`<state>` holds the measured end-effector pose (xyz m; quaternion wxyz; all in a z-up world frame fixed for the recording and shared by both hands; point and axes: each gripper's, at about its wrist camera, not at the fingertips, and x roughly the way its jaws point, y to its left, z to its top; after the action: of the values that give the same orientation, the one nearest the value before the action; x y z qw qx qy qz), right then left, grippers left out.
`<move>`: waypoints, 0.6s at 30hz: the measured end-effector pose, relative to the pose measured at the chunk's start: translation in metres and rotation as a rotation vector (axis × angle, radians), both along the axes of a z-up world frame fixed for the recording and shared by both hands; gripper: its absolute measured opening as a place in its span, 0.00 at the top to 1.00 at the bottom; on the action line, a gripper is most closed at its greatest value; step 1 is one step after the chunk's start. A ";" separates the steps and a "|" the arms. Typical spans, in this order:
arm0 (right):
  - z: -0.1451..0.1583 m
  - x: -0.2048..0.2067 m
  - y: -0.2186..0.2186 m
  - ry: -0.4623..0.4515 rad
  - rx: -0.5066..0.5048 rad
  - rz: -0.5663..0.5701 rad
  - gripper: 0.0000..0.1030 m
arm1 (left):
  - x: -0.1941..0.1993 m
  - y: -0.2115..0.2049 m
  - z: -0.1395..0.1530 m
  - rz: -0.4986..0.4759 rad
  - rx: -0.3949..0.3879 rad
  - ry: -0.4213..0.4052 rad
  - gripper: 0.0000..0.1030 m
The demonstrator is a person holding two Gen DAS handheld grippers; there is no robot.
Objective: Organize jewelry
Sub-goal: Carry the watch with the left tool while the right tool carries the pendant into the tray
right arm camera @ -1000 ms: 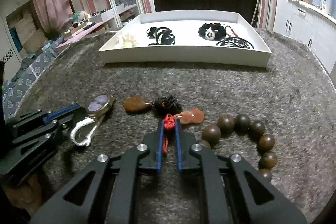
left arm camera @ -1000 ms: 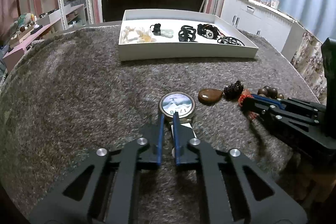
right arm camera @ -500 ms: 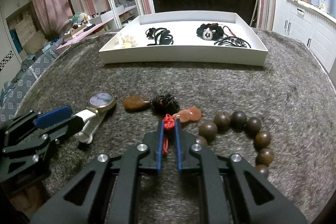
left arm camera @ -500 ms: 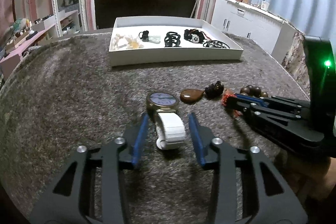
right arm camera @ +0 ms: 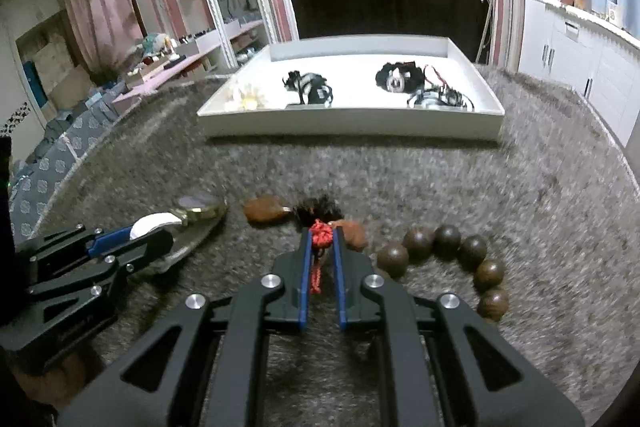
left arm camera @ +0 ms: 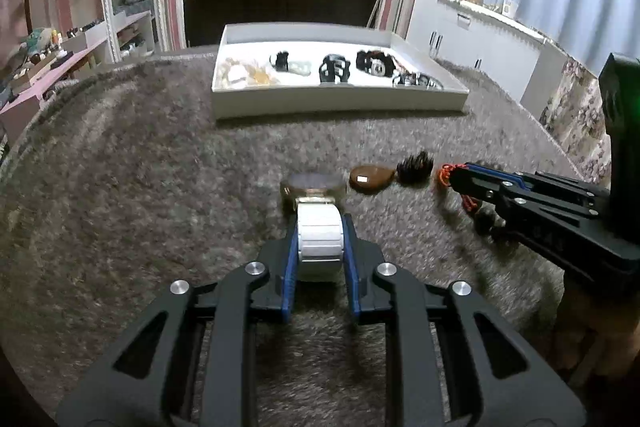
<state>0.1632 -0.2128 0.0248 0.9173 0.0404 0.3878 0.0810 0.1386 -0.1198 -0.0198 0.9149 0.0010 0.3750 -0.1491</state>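
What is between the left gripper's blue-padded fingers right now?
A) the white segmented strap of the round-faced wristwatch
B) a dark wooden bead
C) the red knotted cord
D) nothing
A: in the left wrist view the left gripper has just been closing, and its pads now sit against both sides of the white segmented strap of the round-faced wristwatch.
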 end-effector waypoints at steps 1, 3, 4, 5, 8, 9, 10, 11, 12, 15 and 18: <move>0.006 -0.001 0.000 -0.013 -0.001 0.003 0.91 | -0.001 0.002 0.006 0.002 -0.002 -0.011 0.82; 0.016 -0.001 -0.001 -0.030 -0.001 0.010 0.91 | -0.001 0.004 0.017 0.004 -0.005 -0.026 0.82; 0.023 -0.002 0.000 -0.044 -0.003 0.014 0.91 | -0.001 0.006 0.022 0.006 -0.006 -0.033 0.82; 0.028 -0.002 -0.001 -0.053 -0.004 0.018 0.91 | -0.001 0.007 0.030 0.006 -0.005 -0.043 0.82; 0.048 -0.003 -0.001 -0.090 -0.008 0.029 0.91 | 0.001 0.010 0.048 0.005 -0.001 -0.067 0.82; 0.054 -0.003 -0.001 -0.100 -0.006 0.034 0.91 | 0.003 0.011 0.055 0.005 -0.001 -0.078 0.82; 0.060 -0.003 -0.001 -0.109 -0.004 0.038 0.91 | 0.004 0.012 0.061 0.006 -0.002 -0.086 0.82; 0.067 -0.003 -0.001 -0.122 -0.007 0.044 0.91 | 0.006 0.014 0.069 0.009 -0.003 -0.099 0.82; 0.074 -0.001 0.000 -0.134 -0.010 0.051 0.91 | 0.009 0.016 0.076 0.010 -0.006 -0.109 0.82; 0.091 0.006 -0.002 -0.154 0.000 0.065 0.91 | 0.019 0.019 0.095 0.009 -0.007 -0.135 0.82; 0.103 0.019 -0.003 -0.165 -0.003 0.070 0.91 | 0.033 0.018 0.111 0.009 0.002 -0.159 0.82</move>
<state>0.1826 -0.2163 0.1274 0.9428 0.0189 0.3121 0.1154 0.1720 -0.1015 0.0910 0.9425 0.0120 0.3011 -0.1443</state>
